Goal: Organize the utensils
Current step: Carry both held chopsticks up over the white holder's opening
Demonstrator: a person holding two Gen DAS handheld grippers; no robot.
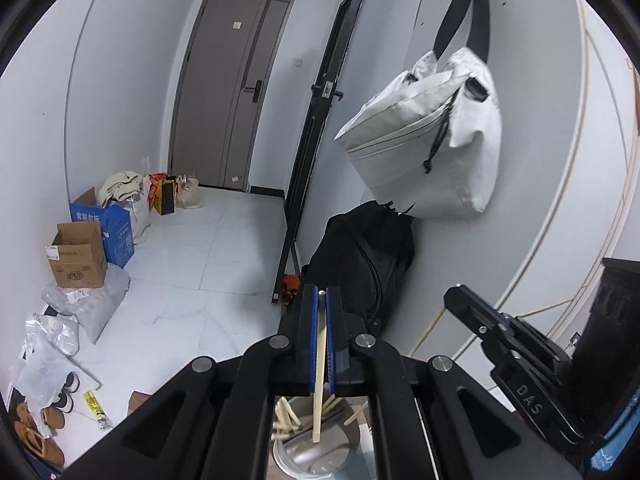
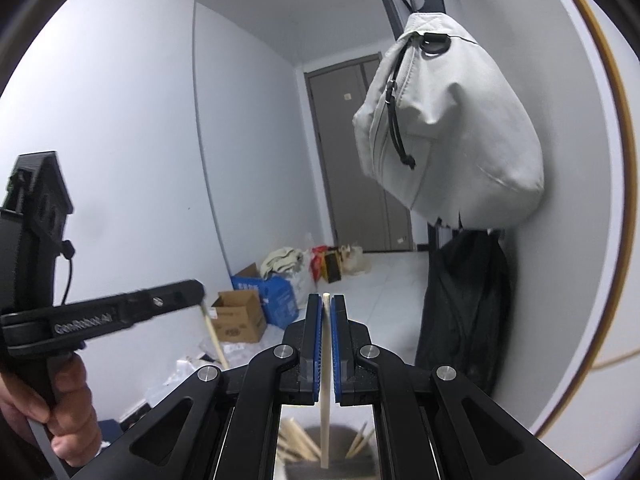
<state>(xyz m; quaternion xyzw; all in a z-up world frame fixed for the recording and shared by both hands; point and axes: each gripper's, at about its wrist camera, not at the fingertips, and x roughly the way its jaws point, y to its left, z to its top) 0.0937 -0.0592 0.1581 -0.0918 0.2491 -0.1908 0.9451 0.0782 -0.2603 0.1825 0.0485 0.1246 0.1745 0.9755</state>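
My left tongs [image 1: 321, 294] are pinched tight on a single pale chopstick [image 1: 320, 376], the blue pads pressed against it on both sides. The stick runs down between the pads and hangs over the round metal container [image 1: 320, 456], which sits directly beneath the tongs and holds more chopsticks [image 1: 285, 416] leaning every which way.

My right tongs [image 2: 327, 300] are likewise clamped on a chopstick of their own [image 2: 325, 400], its tip poking out just above the pads and its lower length dropping toward the same container [image 2: 332, 472] (only the rim and a few sticks [image 2: 298, 442] show in the right wrist view). Seen from there, the left tongs [image 2: 200, 289] sit off to the left of the container, with a hand [image 2: 60, 412] gripping the handle and the pale chopstick [image 2: 214, 336] slanting down from the tip.

Above and to the right of the container a white bag [image 1: 432, 136] hangs against the wall, with a black backpack [image 1: 360, 264] slumped below it on the floor. Far beyond the container stands a grey door [image 1: 232, 92], and to the left of it cardboard boxes [image 1: 78, 256] and plastic packages [image 1: 84, 300] lie along the white tiled floor [image 1: 192, 272]. I cannot make out the tabletop under the container.
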